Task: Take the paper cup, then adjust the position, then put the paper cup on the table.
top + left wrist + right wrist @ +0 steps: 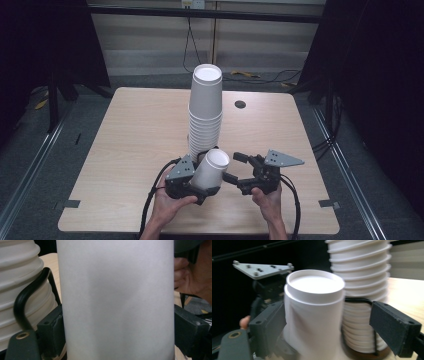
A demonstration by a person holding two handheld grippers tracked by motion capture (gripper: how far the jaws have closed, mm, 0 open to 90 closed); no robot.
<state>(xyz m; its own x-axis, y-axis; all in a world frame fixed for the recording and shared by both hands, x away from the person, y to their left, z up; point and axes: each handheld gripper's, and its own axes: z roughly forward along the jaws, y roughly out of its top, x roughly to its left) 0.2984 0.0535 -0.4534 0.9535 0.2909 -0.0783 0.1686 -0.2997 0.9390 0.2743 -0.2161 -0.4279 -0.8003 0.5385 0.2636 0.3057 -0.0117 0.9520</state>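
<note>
One tall stack of white paper cups point(205, 112), upside down on the pale wooden worktop point(125, 145). One separate white paper cup point(211, 170), clamped in the left claw point(200, 181) beside the stack's base. One right claw point(235, 167), jaws apart, near that cup

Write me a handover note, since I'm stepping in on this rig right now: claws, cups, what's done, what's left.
Left claw: shut on the single cup, held upside down and tilted, in front of the stack.
Right claw: open, jaws on either side of that cup's base end, not gripping.
Stack of cups: upside down, mid-table, just behind both claws.
Done: one cup is apart from the stack.
Left: probably take the cup with the right claw or set it down; the stack remains.
</note>
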